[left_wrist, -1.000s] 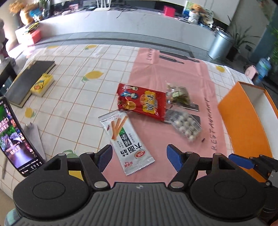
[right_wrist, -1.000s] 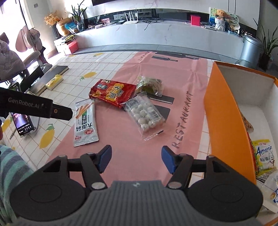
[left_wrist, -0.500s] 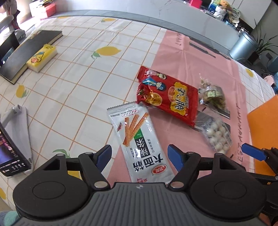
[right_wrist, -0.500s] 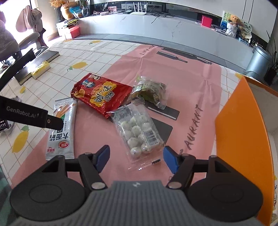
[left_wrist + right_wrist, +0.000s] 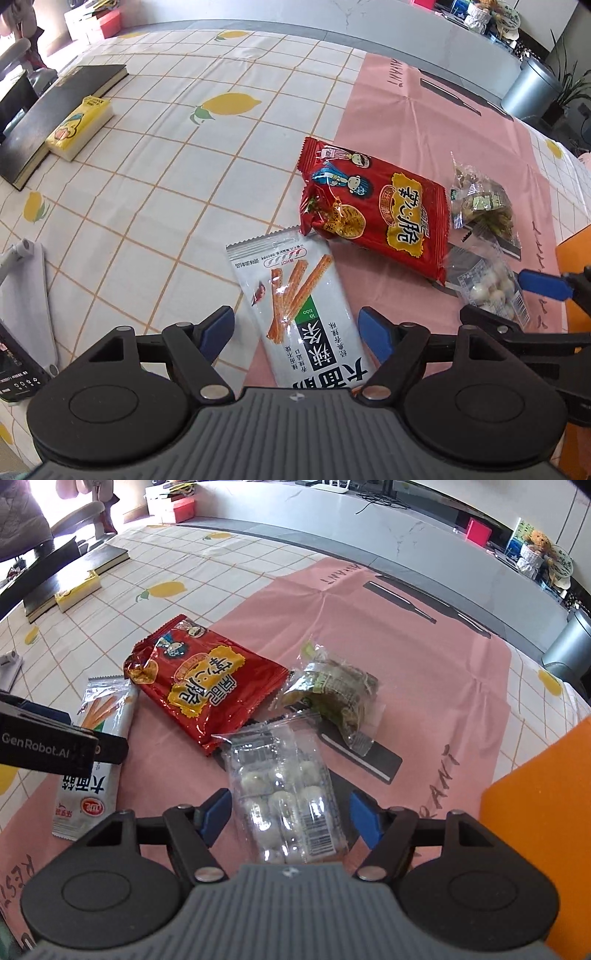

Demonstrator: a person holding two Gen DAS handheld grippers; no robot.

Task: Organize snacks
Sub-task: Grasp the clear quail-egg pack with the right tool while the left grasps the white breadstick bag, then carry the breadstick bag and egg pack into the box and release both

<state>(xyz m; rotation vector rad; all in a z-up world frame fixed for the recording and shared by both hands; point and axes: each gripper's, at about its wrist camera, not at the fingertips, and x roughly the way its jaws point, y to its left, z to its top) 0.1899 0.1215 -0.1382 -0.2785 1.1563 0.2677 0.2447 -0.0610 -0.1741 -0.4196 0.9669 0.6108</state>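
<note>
Two packets, each framed by one of your grippers. The stick-snack pouch (image 5: 295,314), largest, lies between your left gripper (image 5: 295,330), jaws apart, not touching; its long axis runs 11 to 5 o'clock. The clear egg pack (image 5: 286,794) sits between your right gripper (image 5: 291,814), jaws apart, pointing 12 o'clock.

Red chip bag (image 5: 207,686), pink mat (image 5: 424,657), lemon-print cloth w/ orange grid (image 5: 166,155), orange box (image 5: 546,812)

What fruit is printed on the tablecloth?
Yellow lemons on a white, orange-lined tablecloth, clearest in the left wrist view.
</note>
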